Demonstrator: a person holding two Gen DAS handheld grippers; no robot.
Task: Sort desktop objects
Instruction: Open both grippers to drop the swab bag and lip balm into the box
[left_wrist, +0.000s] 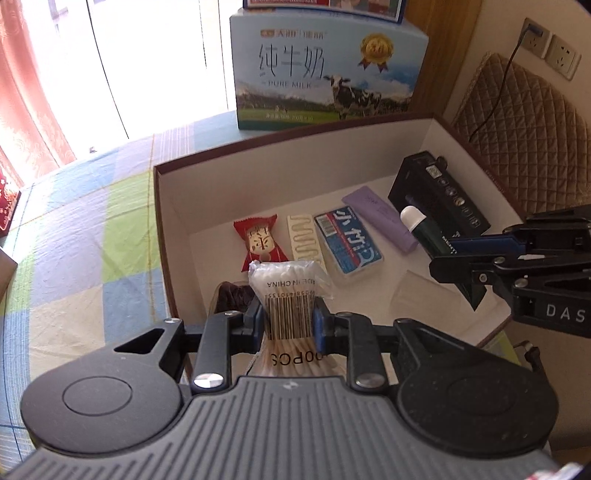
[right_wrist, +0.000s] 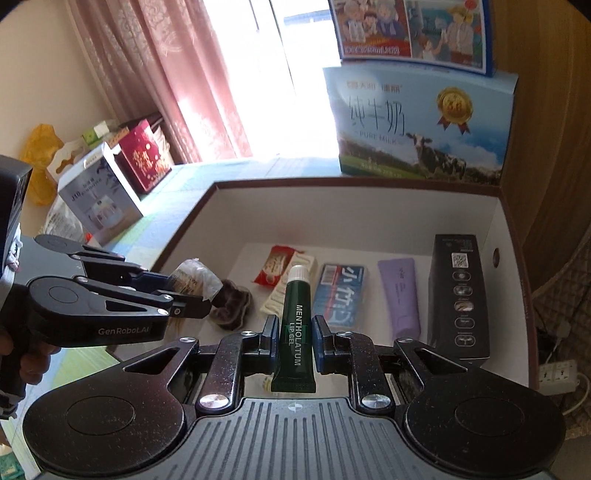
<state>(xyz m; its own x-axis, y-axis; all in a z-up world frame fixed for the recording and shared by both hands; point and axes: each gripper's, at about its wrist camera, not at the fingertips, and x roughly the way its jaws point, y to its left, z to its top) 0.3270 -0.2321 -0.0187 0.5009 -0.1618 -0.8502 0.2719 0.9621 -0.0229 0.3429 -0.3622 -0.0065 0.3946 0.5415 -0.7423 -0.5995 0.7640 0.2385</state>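
My left gripper (left_wrist: 288, 319) is shut on a clear bag of cotton swabs (left_wrist: 286, 291), held over the near left part of the open white box (left_wrist: 173, 206). My right gripper (right_wrist: 294, 332) is shut on a dark green lip gel tube (right_wrist: 295, 328) with a white cap, above the box's near edge. On the box floor lie a red candy (left_wrist: 258, 240), a cream strip (left_wrist: 304, 240), a blue packet (left_wrist: 345, 240), a purple tube (left_wrist: 384, 218), a black carton (left_wrist: 439, 195) and a brown scrunchie (right_wrist: 231, 304). In the right wrist view the left gripper (right_wrist: 192, 291) holds the swab bag (right_wrist: 195, 278).
A blue milk carton (left_wrist: 325, 74) stands behind the box, with another carton (right_wrist: 410, 29) on top. A checked cloth (left_wrist: 81, 229) covers the table to the left. Gift boxes (right_wrist: 122, 170) sit at the far left by the pink curtain (right_wrist: 166, 74). A quilted chair back (left_wrist: 524, 147) stands right.
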